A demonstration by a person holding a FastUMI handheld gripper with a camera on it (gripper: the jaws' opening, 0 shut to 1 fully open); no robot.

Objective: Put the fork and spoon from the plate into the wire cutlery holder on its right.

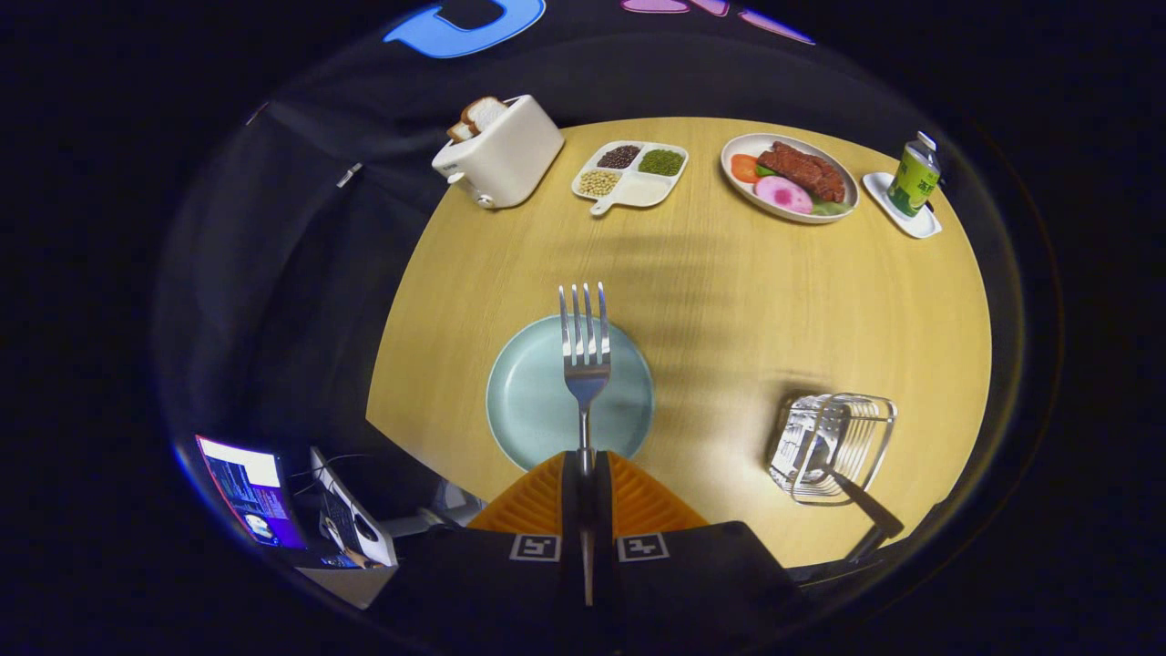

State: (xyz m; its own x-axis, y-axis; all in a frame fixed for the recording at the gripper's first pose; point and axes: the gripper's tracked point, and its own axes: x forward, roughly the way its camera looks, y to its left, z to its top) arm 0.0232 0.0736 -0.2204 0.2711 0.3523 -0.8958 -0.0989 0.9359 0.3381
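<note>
My gripper [586,474] is shut on the handle of a silver fork [584,346], whose tines point forward, away from me. The fork is lifted above a pale blue plate [528,401] that lies on the round wooden table just ahead of the orange fingers [537,501]. No cutlery lies on the plate's bare surface. To the right of the plate stands the wire cutlery holder [833,446], with a dark spoon handle [865,506] sticking out of it toward me.
At the table's far side stand a white toaster [499,152] with bread, a divided dish of beans [630,173], a plate of food [789,176] and a green bottle [914,178] on a small white tray. A laptop [250,492] sits below the table's left edge.
</note>
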